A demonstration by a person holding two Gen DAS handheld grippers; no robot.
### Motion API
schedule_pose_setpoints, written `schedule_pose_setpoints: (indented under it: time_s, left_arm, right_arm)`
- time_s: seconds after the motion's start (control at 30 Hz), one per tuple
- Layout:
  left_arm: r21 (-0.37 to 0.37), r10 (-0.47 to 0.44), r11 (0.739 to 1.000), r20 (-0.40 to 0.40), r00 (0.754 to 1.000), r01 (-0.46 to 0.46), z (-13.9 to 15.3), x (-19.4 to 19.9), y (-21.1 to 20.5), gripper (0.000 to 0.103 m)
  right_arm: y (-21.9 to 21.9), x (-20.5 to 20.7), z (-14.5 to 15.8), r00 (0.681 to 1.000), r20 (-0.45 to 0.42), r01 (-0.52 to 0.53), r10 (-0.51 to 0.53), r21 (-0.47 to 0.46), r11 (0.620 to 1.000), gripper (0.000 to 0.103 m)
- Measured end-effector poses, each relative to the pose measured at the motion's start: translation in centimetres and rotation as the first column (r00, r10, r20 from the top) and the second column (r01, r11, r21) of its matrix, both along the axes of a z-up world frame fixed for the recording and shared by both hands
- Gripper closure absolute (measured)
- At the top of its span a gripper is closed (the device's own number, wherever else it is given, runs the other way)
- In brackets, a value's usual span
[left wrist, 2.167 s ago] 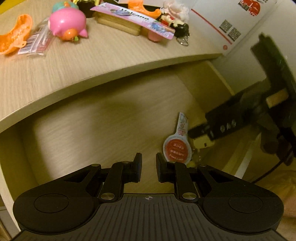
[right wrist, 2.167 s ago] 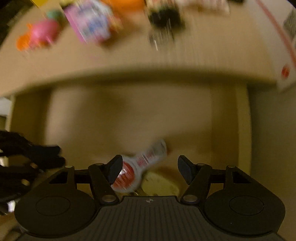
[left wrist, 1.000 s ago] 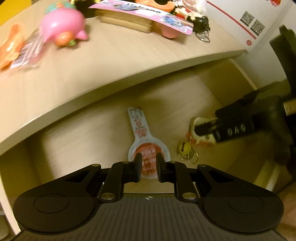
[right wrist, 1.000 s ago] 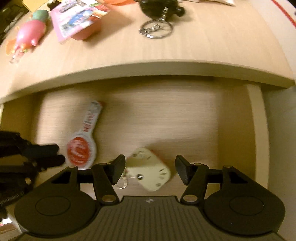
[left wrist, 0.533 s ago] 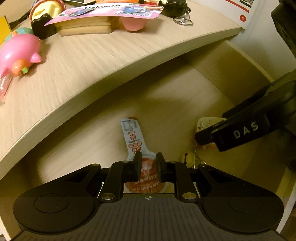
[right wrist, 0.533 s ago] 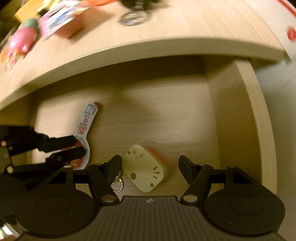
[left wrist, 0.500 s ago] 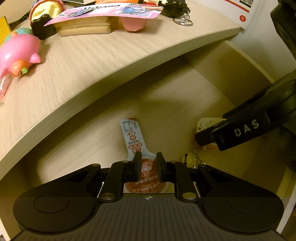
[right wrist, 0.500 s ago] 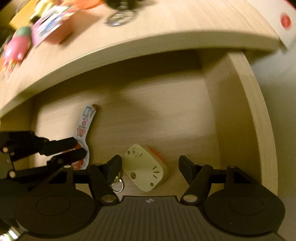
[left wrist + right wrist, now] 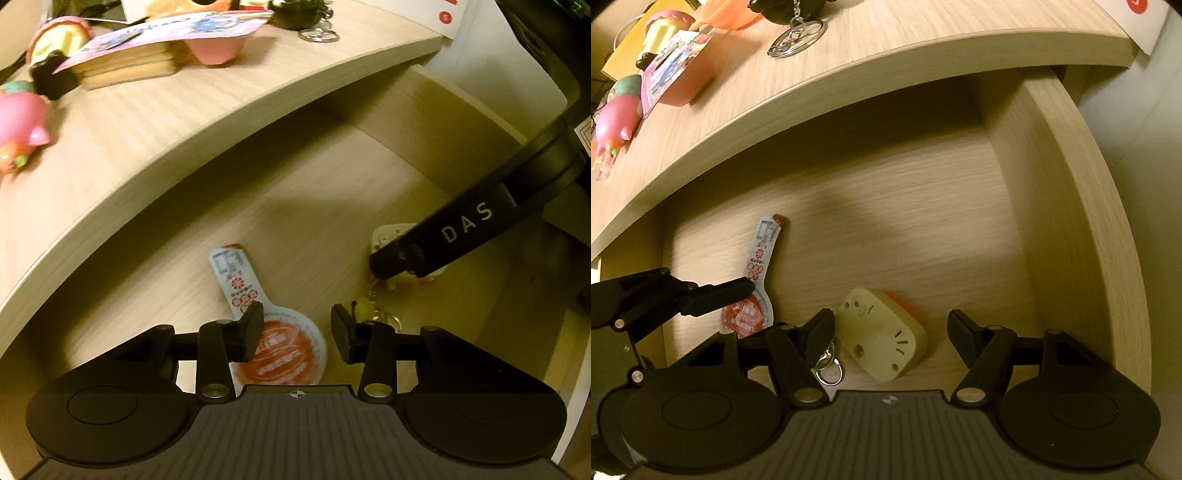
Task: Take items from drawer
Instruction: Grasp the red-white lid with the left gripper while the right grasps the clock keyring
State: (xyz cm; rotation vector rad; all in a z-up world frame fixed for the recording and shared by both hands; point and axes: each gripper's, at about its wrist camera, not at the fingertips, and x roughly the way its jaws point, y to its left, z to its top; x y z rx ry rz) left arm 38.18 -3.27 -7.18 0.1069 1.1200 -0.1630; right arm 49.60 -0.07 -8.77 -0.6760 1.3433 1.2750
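Our left gripper (image 9: pixel 295 332) was nearly closed a second ago; its jaws are now opening over the round-headed sachet (image 9: pixel 280 354) on the drawer (image 9: pixel 1071 206) floor, apparently untouched. Our right gripper (image 9: pixel 890 334) stands spread around the cream keychain (image 9: pixel 882 332), at three o'clock of the sachet. Neither is lifted yet.
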Motion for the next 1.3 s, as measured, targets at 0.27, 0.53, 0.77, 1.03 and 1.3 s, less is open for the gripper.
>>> schedule_pose_setpoints:
  time_s: [0.27, 0.53, 0.77, 1.03, 1.3]
  left_arm:
    - [-0.088, 0.219, 0.972, 0.012, 0.976, -0.217, 2.5, -1.3, 4.1, 0.061]
    - [-0.176, 0.365, 0.908, -0.119, 0.923, -0.381, 1.1, -1.4, 6.4, 0.062]
    - [-0.169, 0.353, 0.912, -0.144, 0.924, -0.375, 0.4, -0.2, 4.9, 0.062]
    - [-0.126, 0.368, 0.915, -0.131, 0.921, -0.383, -0.6, 0.3, 4.9, 0.053]
    - [-0.156, 0.324, 0.927, -0.128, 0.937, -0.342, -0.7, 0.6, 4.3, 0.055]
  right_arm:
    - [0.0, 0.1, -0.2, 1.0, 0.001, -0.008, 0.008, -0.002, 1.0, 0.033]
    - [0.1, 0.2, -0.5, 1.0, -0.017, 0.011, -0.011, 0.007, 1.0, 0.033]
    - [0.4, 0.0, -0.6, 1.0, -0.017, 0.003, -0.002, 0.008, 1.0, 0.033]
    - [1.0, -0.4, -0.8, 1.0, -0.024, 0.003, -0.003, 0.009, 1.0, 0.031]
    - [1.2, -0.3, -0.8, 1.0, -0.026, 0.0, 0.0, 0.01, 1.0, 0.031]
